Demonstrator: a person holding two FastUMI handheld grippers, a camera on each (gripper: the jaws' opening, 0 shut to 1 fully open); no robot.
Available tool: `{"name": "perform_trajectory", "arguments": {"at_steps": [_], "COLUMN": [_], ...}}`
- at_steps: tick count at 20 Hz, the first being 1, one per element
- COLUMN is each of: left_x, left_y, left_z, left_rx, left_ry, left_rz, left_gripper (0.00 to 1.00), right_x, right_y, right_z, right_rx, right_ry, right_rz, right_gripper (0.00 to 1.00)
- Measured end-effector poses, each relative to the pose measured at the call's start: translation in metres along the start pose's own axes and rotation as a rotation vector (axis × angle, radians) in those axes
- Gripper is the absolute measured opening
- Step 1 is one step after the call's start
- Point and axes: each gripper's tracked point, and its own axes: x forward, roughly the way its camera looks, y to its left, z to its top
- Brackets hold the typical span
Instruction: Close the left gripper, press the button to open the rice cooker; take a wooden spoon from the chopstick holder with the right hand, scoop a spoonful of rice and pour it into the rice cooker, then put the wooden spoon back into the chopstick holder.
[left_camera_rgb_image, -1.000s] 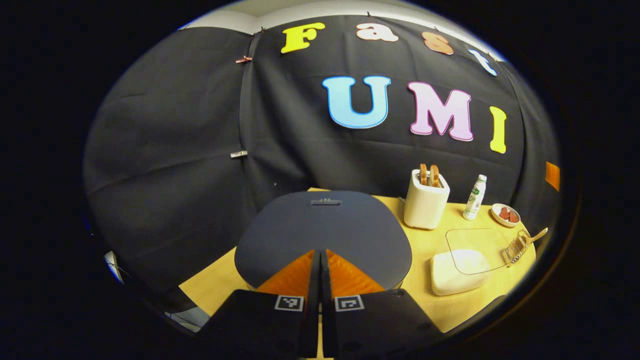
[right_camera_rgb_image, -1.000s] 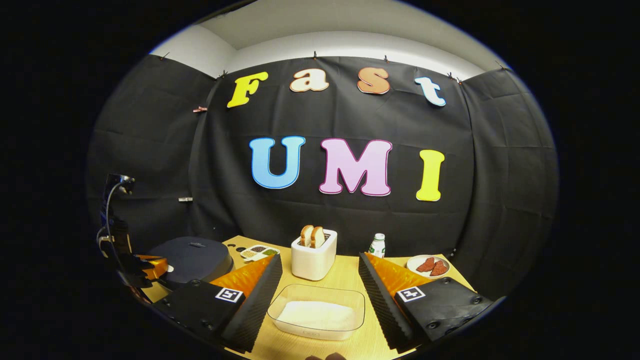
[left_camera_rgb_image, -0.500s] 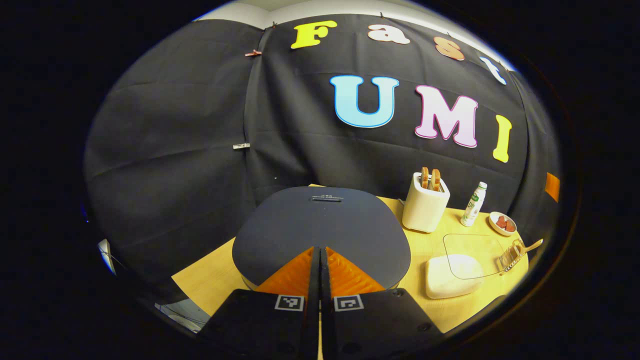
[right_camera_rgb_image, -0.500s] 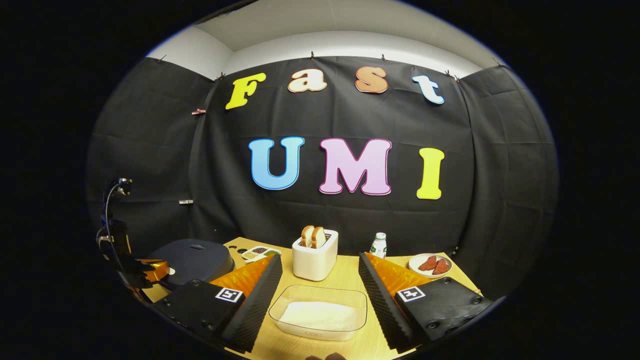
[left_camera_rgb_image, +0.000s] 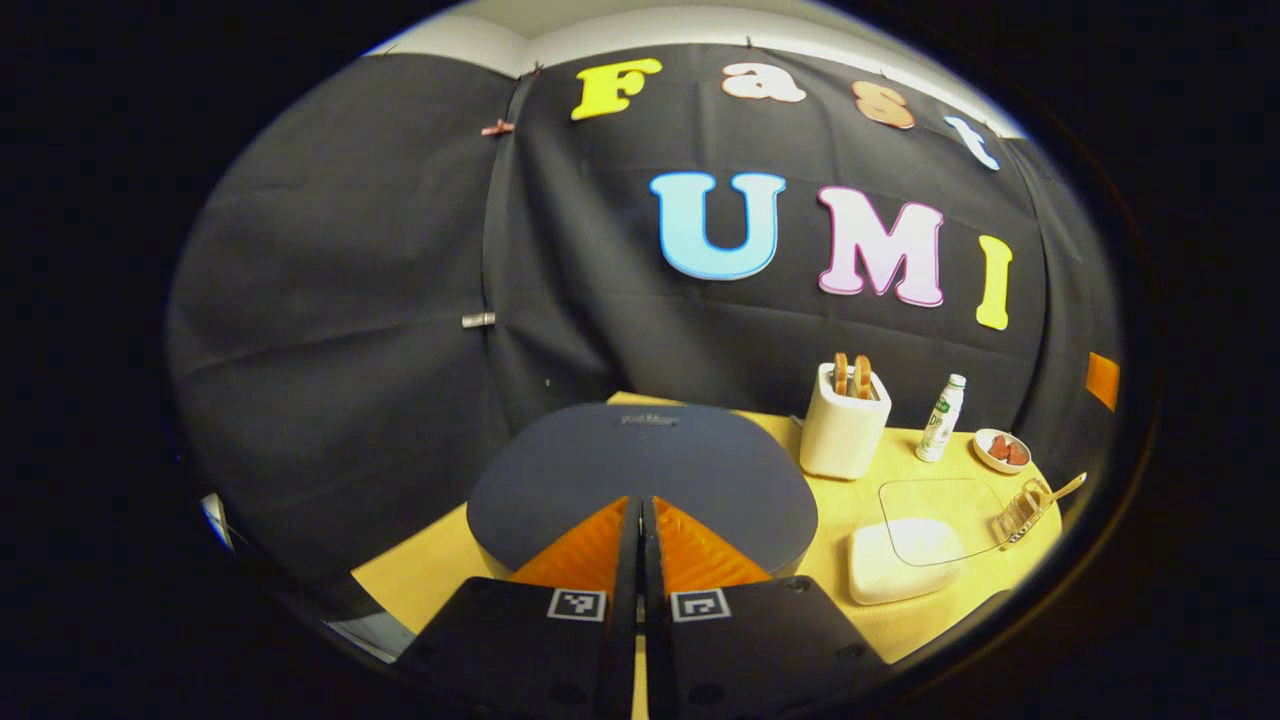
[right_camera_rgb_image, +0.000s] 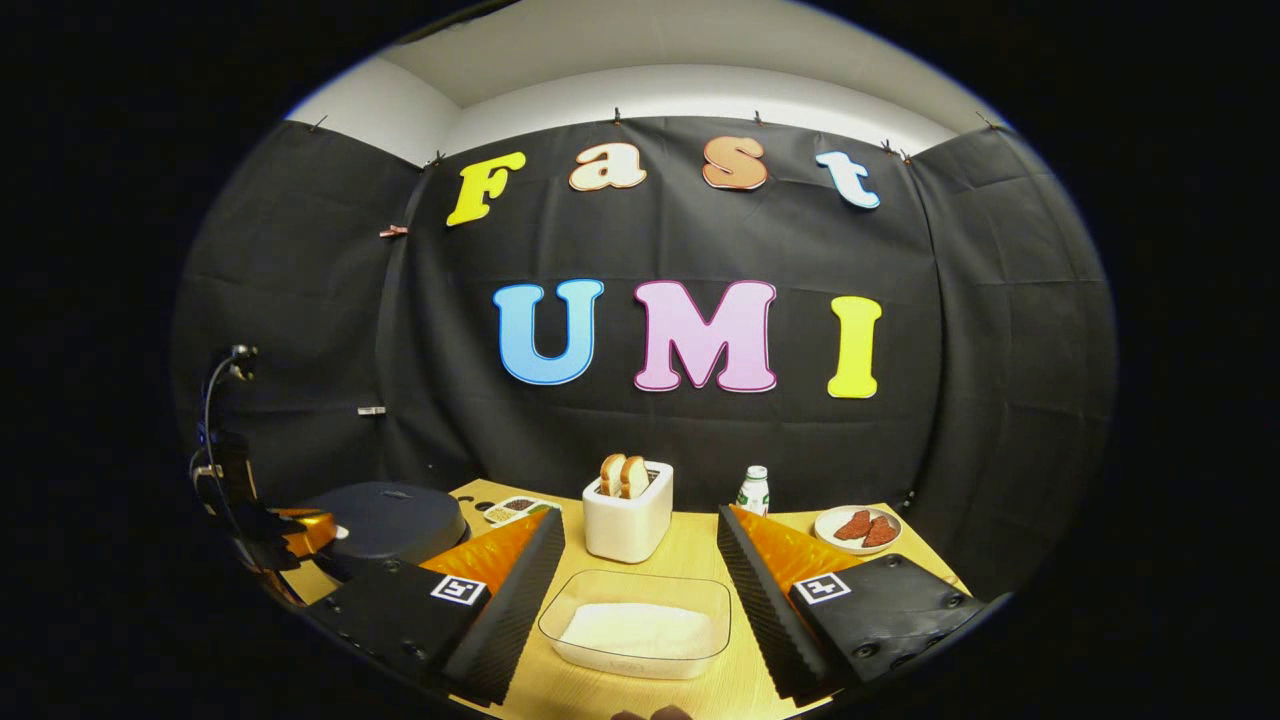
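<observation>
Rice cooker (left_camera_rgb_image: 640, 470) sits at the left part of the wooden table (left_camera_rgb_image: 430, 570), dark lid down and shut. Left gripper (left_camera_rgb_image: 640, 520) has its fingers pressed together, nothing between them, tips right over the front edge of the lid; contact with the button cannot be told. In the right gripper view that same gripper (right_camera_rgb_image: 300, 535) shows at the cooker's (right_camera_rgb_image: 385, 515) front-left edge, cable running up behind it.

Right gripper (right_camera_rgb_image: 640, 560) has fingers spread wide apart, holding nothing, hanging above the near side of the table. Between its fingers, farther off, lies a clear container of rice (right_camera_rgb_image: 637, 625), white rice heaped in the bottom. In the left gripper view the rice container (left_camera_rgb_image: 915, 545) is right of the cooker, and a clear chopstick holder (left_camera_rgb_image: 1020, 510) sits beyond it near the table's right edge, with the wooden spoon (left_camera_rgb_image: 1062, 488) sticking out tilted.

White toaster (right_camera_rgb_image: 628, 515) with two bread slices stands behind the rice container, just right of the cooker. Small bottle (right_camera_rgb_image: 753, 492) stands right of the toaster, then a plate of reddish food (right_camera_rgb_image: 858, 528). Small divided tray of grains (right_camera_rgb_image: 512, 510) lies behind the cooker, near the wall.
</observation>
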Motion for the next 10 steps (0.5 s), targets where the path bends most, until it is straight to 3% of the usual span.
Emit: {"name": "perform_trajectory", "arguments": {"at_steps": [7,10], "left_x": [-0.026,-0.041], "left_y": [-0.027,-0.04], "left_z": [0.084,0.11], "left_rx": [0.014,-0.017], "left_ry": [-0.19,-0.247], "left_rz": [-0.039,-0.055], "left_gripper": [0.76,0.75], "right_x": [-0.008,-0.012], "right_y": [-0.02,-0.035], "right_z": [-0.007,-0.011], "right_rx": [0.05,0.087], "right_ry": [0.011,0.009], "right_rz": [0.003,-0.004], "right_gripper": [0.96,0.96]}}
